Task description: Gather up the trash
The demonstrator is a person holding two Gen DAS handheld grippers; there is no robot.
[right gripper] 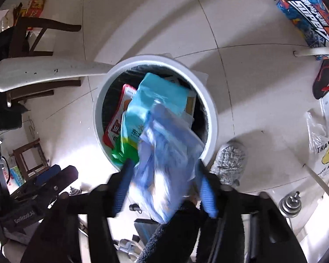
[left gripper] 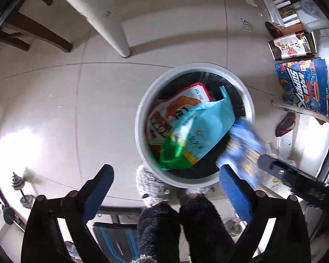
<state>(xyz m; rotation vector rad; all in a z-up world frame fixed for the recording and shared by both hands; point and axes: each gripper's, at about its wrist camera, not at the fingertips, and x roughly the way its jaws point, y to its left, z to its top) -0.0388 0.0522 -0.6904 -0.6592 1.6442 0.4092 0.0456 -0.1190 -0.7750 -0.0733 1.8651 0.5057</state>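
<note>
The white bin (left gripper: pixel 194 122) stands on the tiled floor (left gripper: pixel 54 109), black-lined and already part full: a teal-and-green bag (left gripper: pixel 199 129) lies across a red-edged orange packet (left gripper: pixel 175 109). Over its near rim hangs a pale blue wrapper (right gripper: pixel 166 166), smeared by motion. In the right wrist view it sits between the blue pads (right gripper: pixel 206 195) of the right gripper (right gripper: pixel 164 188); the jaws look spread to either side of it, so it seems to be dropping free, though the blur leaves it unclear whether a pad is touching it. The left gripper (left gripper: pixel 164 195) hovers nearby with jaws wide apart and nothing between them.

To finish this step well, the right gripper should stay centred above the bin mouth, not the rim, until the wrapper is clear of both pads. Light film can cling to a pad or drift, so a fully spread jaw and a short pause would likely help. More litter, a blue box (left gripper: pixel 302 85) and a carton (left gripper: pixel 291 45), lies well apart on the floor.
</note>
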